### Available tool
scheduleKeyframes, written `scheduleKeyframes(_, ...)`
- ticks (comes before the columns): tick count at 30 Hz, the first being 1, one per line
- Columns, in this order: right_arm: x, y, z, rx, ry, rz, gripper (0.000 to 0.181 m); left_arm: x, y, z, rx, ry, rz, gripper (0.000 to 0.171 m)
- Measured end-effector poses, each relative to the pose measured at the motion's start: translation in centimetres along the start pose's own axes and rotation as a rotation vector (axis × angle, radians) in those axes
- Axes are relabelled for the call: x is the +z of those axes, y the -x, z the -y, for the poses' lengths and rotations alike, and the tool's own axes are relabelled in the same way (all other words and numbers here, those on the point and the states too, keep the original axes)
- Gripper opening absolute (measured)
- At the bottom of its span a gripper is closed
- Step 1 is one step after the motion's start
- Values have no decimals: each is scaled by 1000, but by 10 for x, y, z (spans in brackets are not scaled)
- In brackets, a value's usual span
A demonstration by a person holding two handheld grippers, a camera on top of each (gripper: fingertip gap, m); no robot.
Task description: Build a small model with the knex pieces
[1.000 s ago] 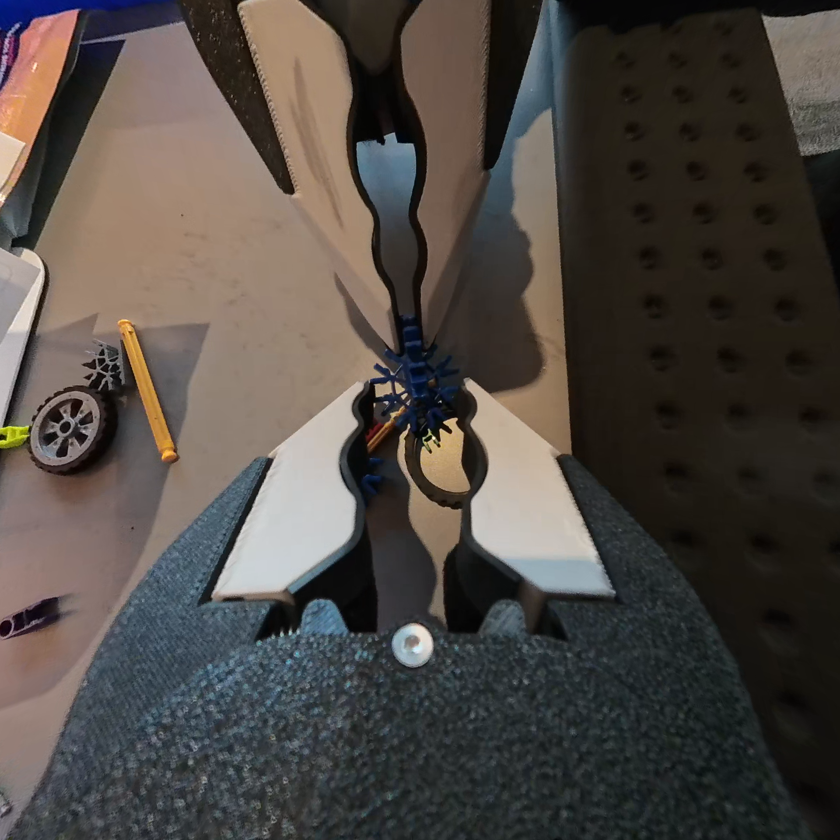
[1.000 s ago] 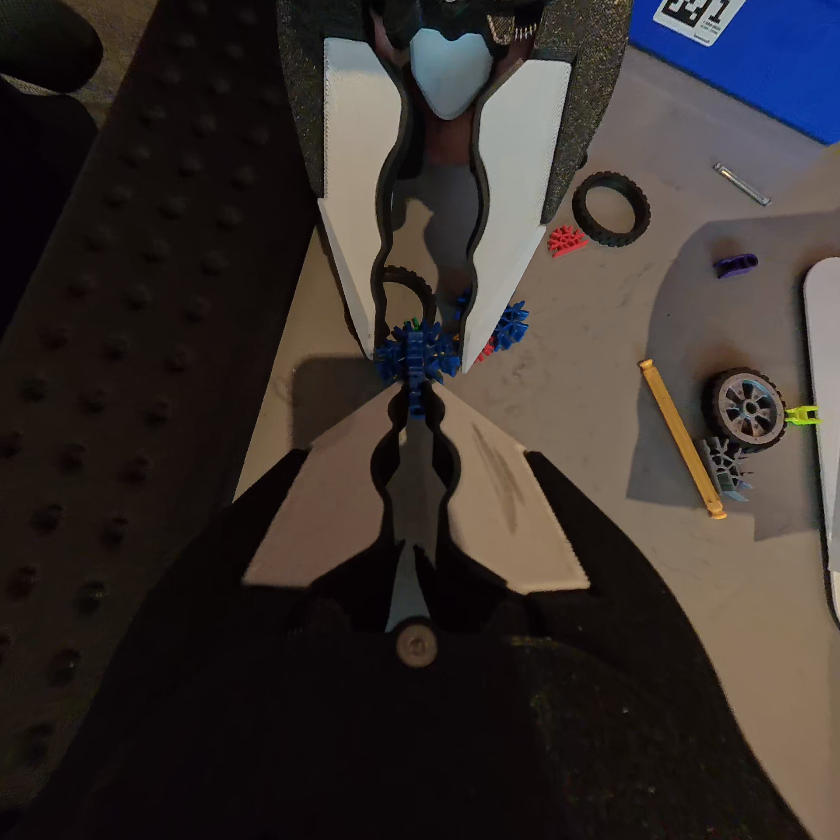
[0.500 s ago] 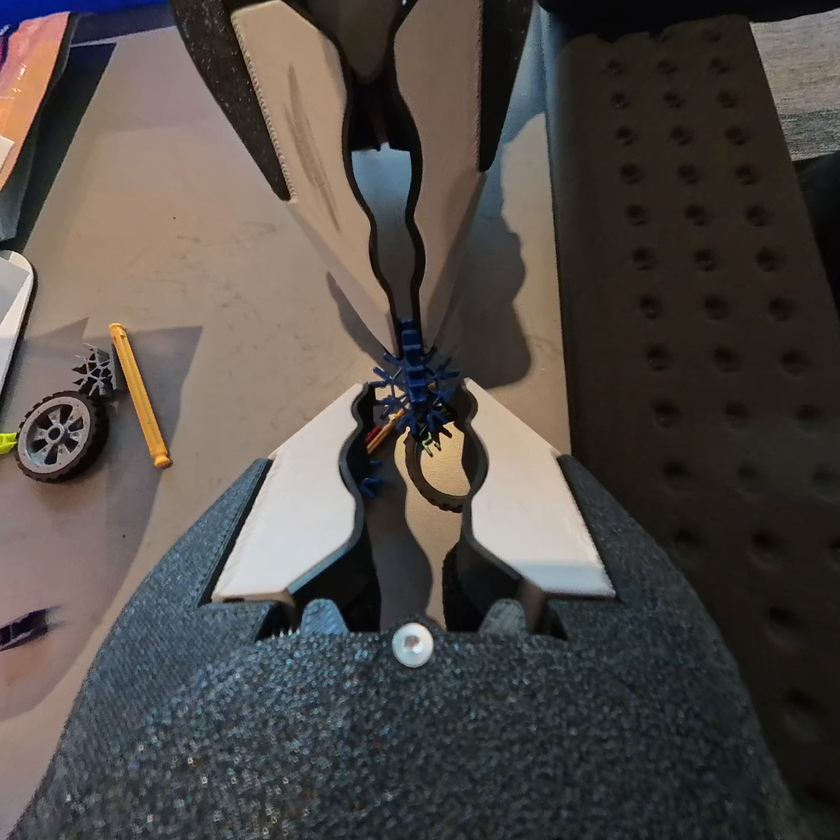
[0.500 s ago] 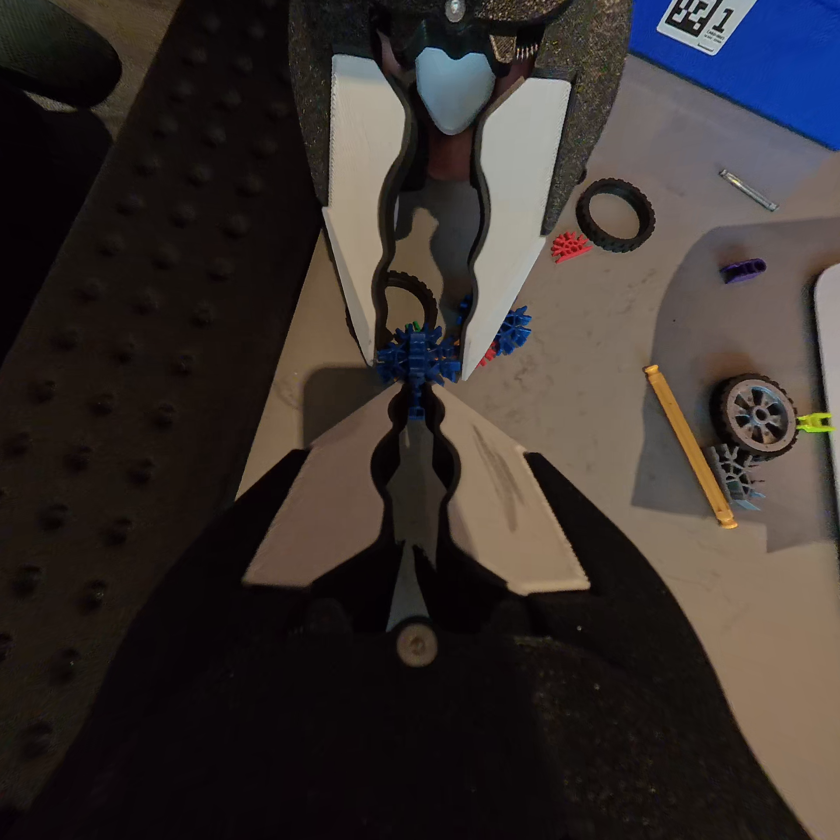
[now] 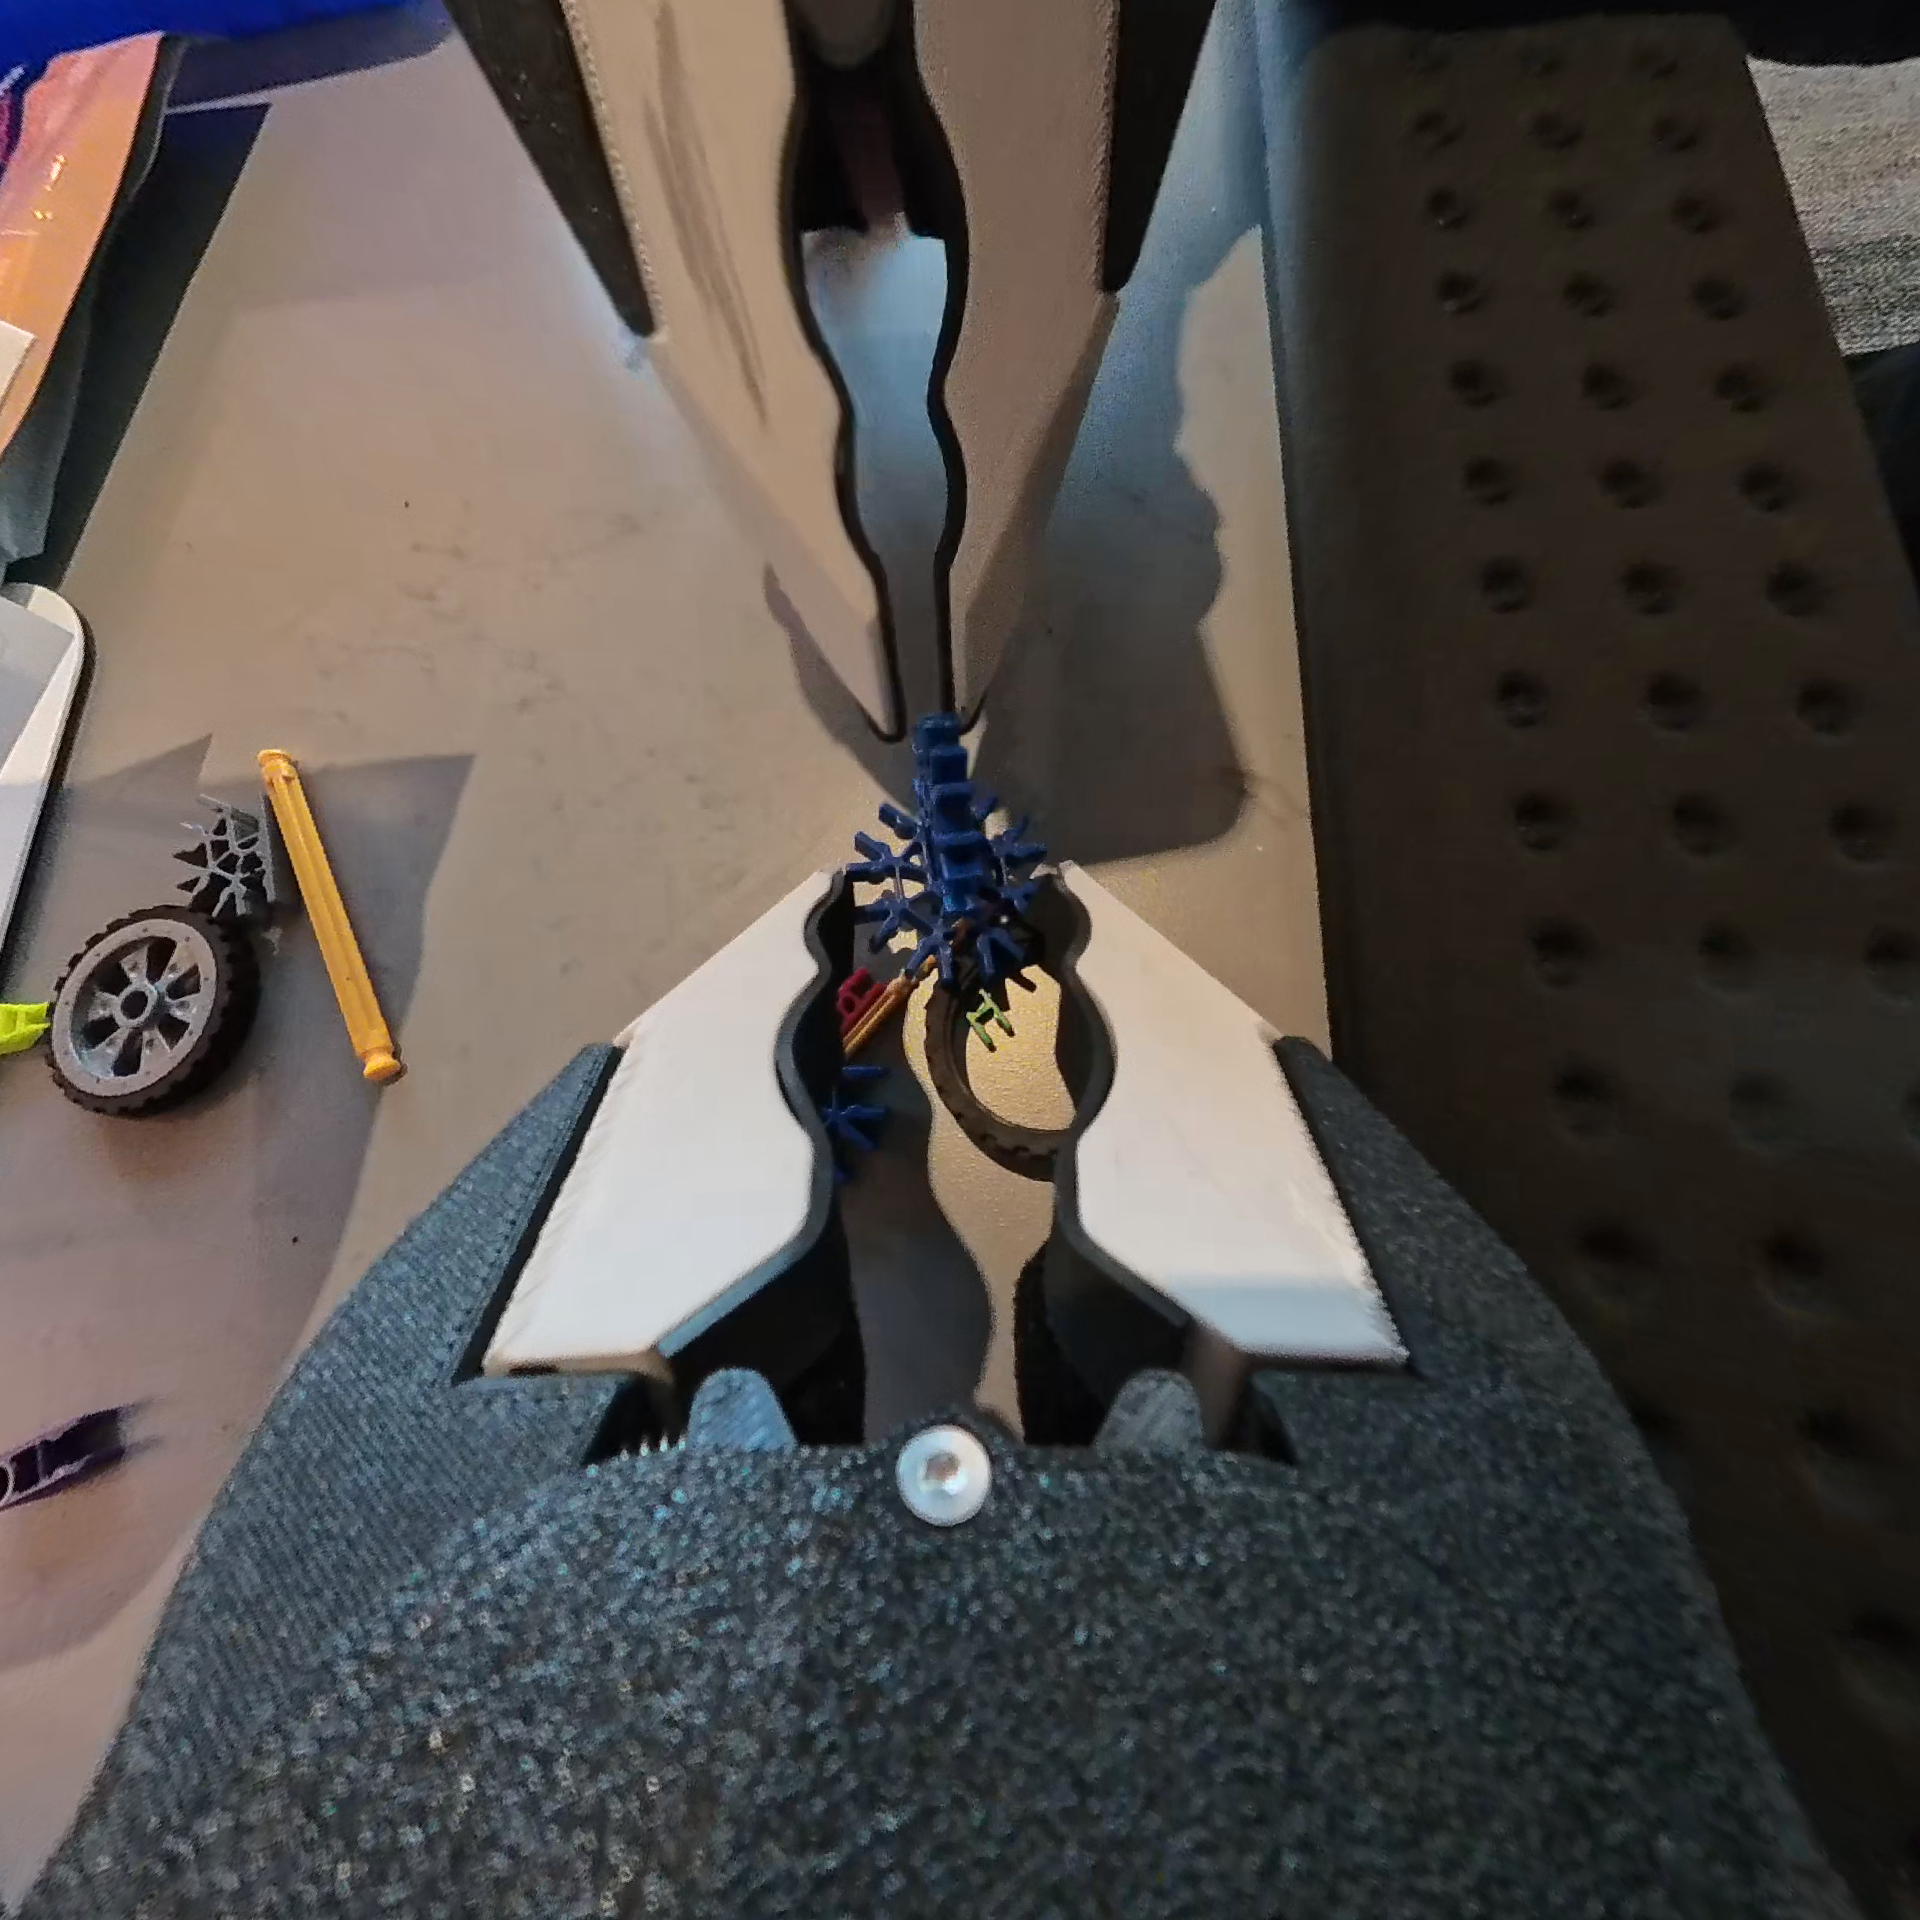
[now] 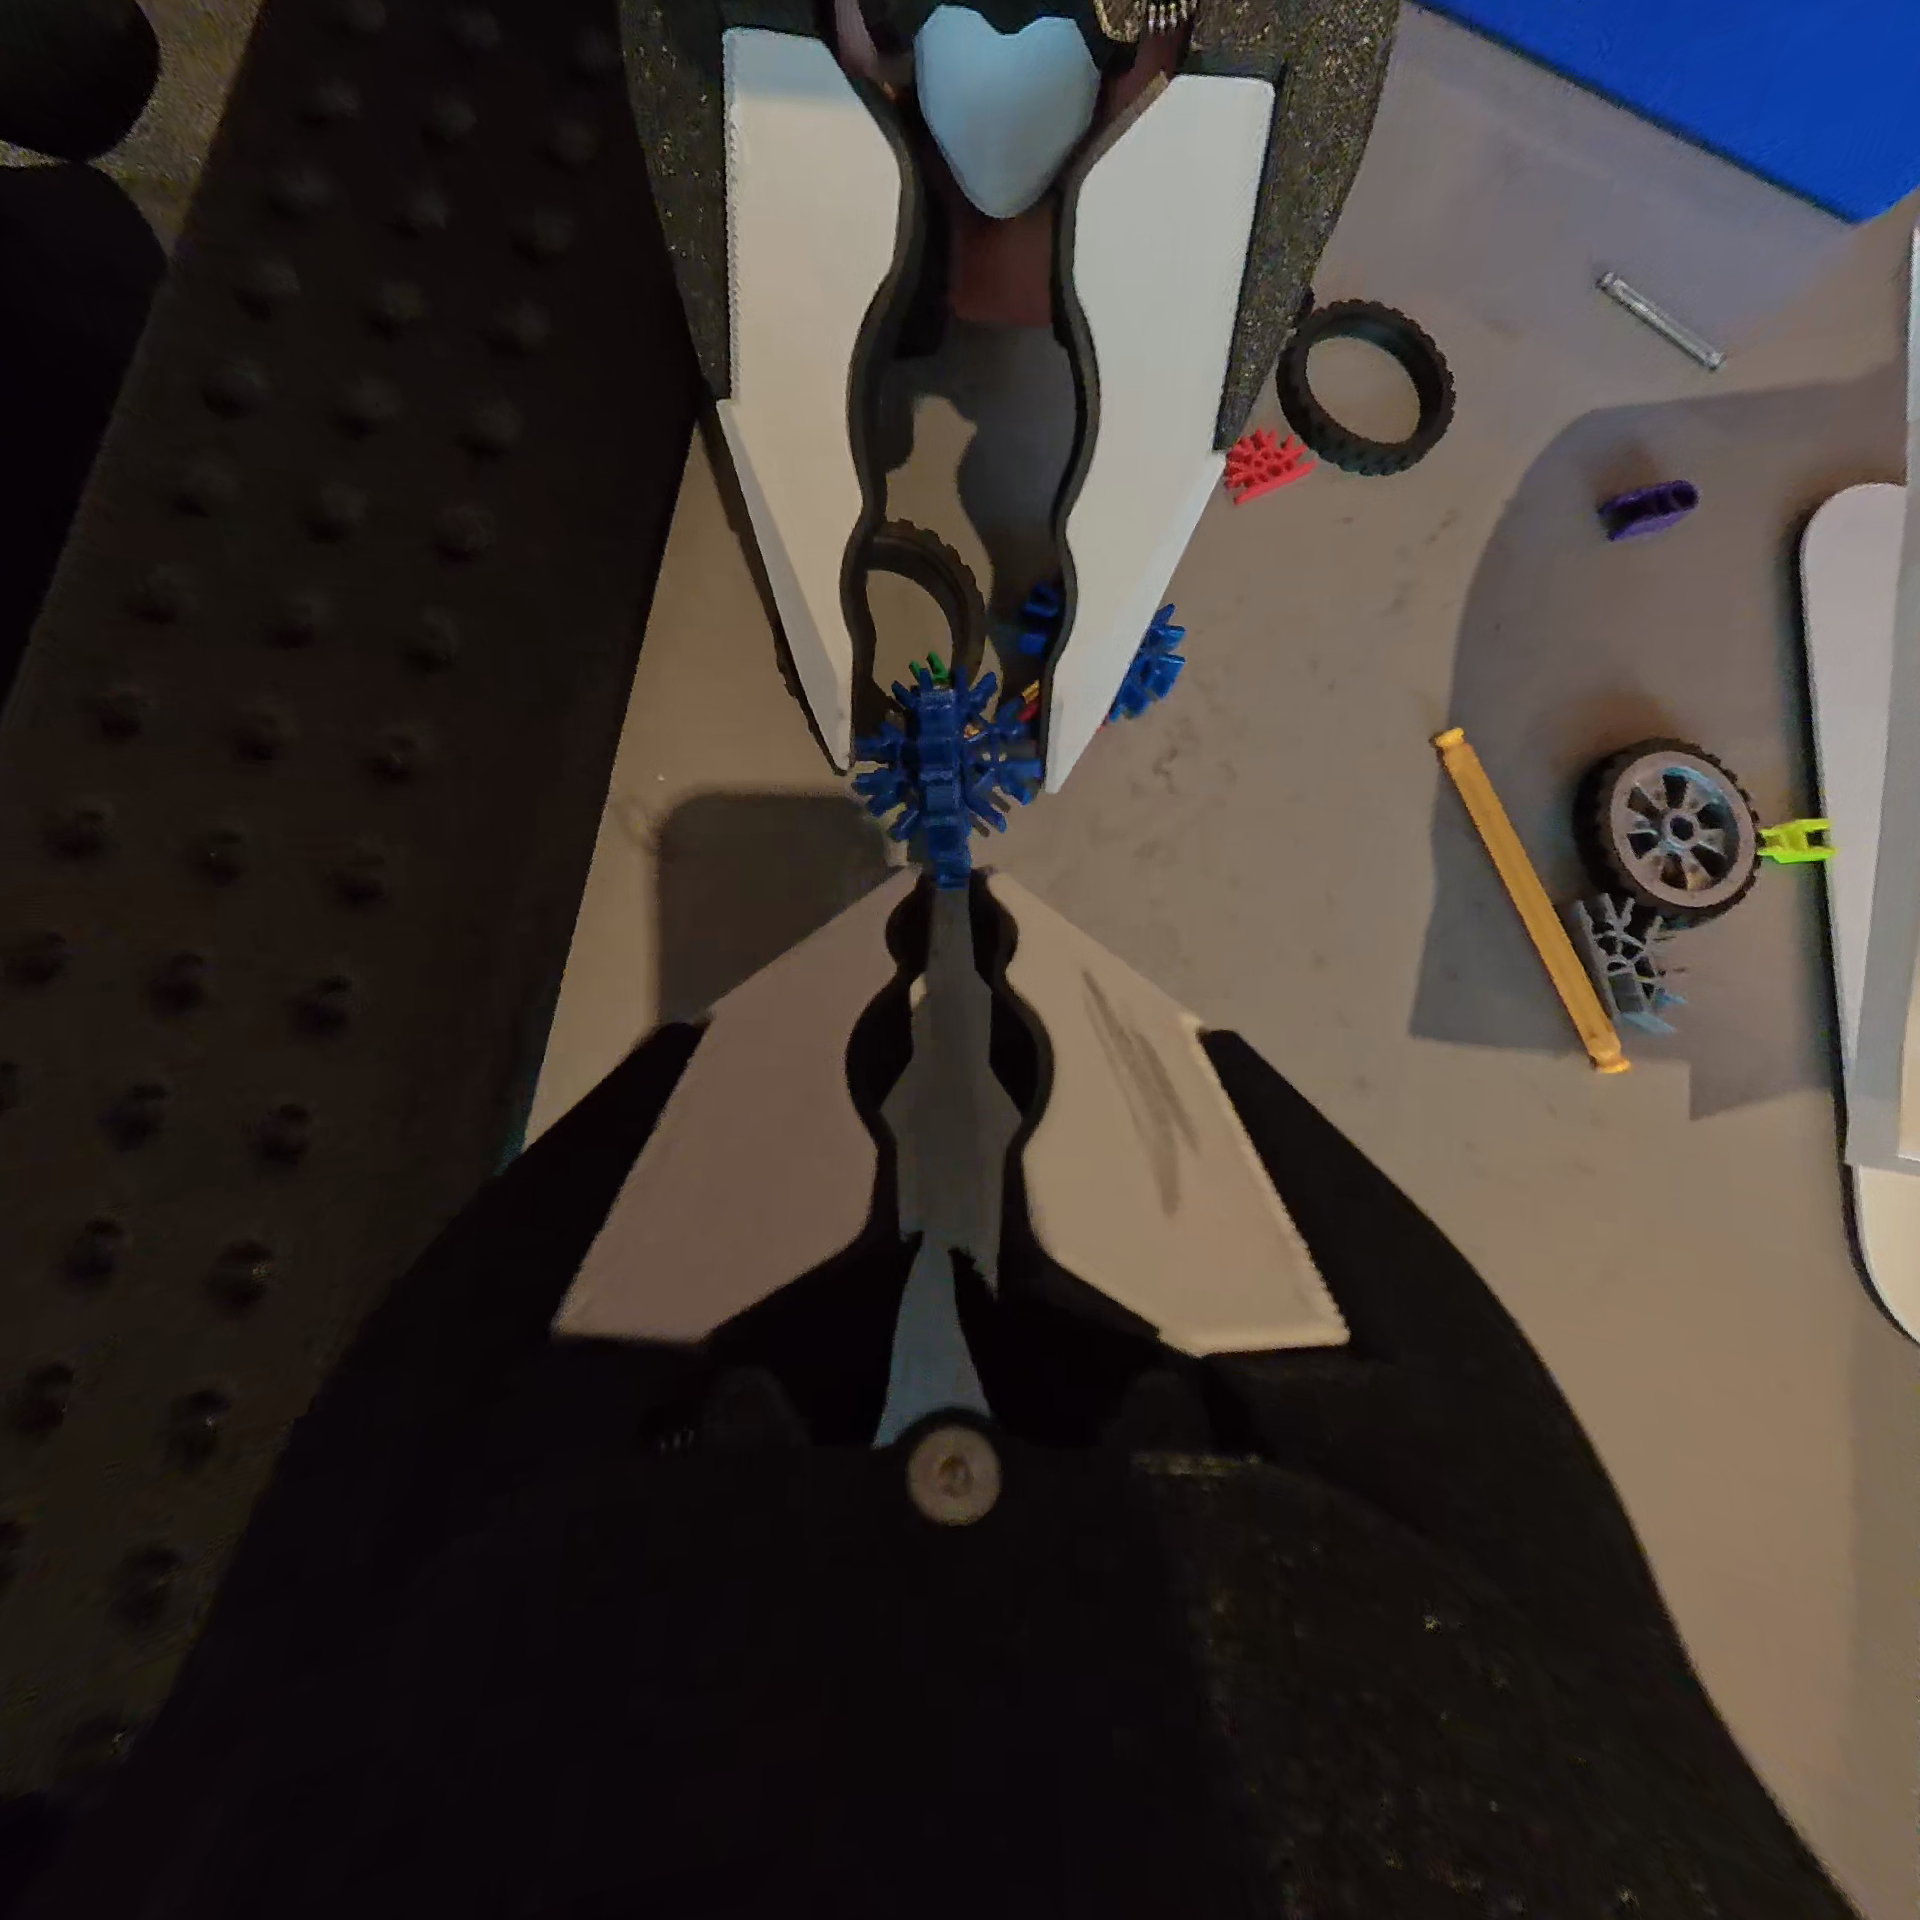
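We are seeing 2 grippers facing each other tip to tip over a smooth grey table point(image 5: 436, 499), and both are meeting at 1 small blue plastic piece point(image 5: 951, 862). This piece is made of flat snowflake-shaped connectors with thin spokes, joined crosswise, and it is hanging in the air between the tips, above the table.

The left gripper point(image 5: 948, 878) is grasping the blue piece across its wide part; its white fingers point(image 5: 717, 1101) with wavy black inner edges are standing apart by the width of the piece. The right gripper point(image 6: 943, 878) is clenched on a narrow end of the same piece, with its fingers almost touching each other. Its body is black and grainy.

Below the left gripper, a black rubber tyre ring point(image 5: 987, 1081) with a ribbed tread is lying on the table, with small red, orange and green plastic bits just beside it and another blue connector point(image 6: 1148, 665) near.

Farther off we are seeing a second tyre ring point(image 6: 1363, 387), a red fan-shaped connector point(image 6: 1262, 464) touching it, a purple clip point(image 6: 1647, 507), a yellow ribbed rod point(image 6: 1522, 899), a grey-spoked wheel point(image 6: 1673, 826) with a lime clip point(image 6: 1795, 840) on its side, and a grey connector point(image 6: 1621, 961) between rod and wheel. A dark mat point(image 5: 1621, 727) with rows of round dimples is lying along the table edge.
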State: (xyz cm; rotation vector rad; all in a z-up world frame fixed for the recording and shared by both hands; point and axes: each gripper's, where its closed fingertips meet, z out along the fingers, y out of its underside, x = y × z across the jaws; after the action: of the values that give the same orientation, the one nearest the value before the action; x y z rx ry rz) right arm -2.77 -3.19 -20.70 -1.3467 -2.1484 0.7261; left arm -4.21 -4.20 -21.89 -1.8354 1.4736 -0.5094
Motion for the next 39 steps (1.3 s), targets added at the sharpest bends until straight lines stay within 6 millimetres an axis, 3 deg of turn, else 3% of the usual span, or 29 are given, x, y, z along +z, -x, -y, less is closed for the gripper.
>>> scheduleKeyframes(24,16,10,6,-10,-17,78,3,0,0,8,-1,-50,16,36)
scheduleKeyframes(25,21,13,1,-22,18,91,4,1,-1,13,1,-64,17,32)
scheduleKeyframes(26,23,16,0,-26,23,101,0,5,-10,18,13,-72,-30,12)
scheduleKeyframes(28,19,8,-5,1,25,68,0,9,-6,15,41,-40,7,13)
scheduleKeyframes(31,13,5,5,19,-31,59,0,3,-2,17,20,-71,10,24)
scheduleKeyframes(35,11,3,2,21,-18,43,0,-5,-2,14,23,-56,17,33)
scheduleKeyframes(39,7,0,5,29,-40,28,0,-23,8,8,-1,-18,57,46)
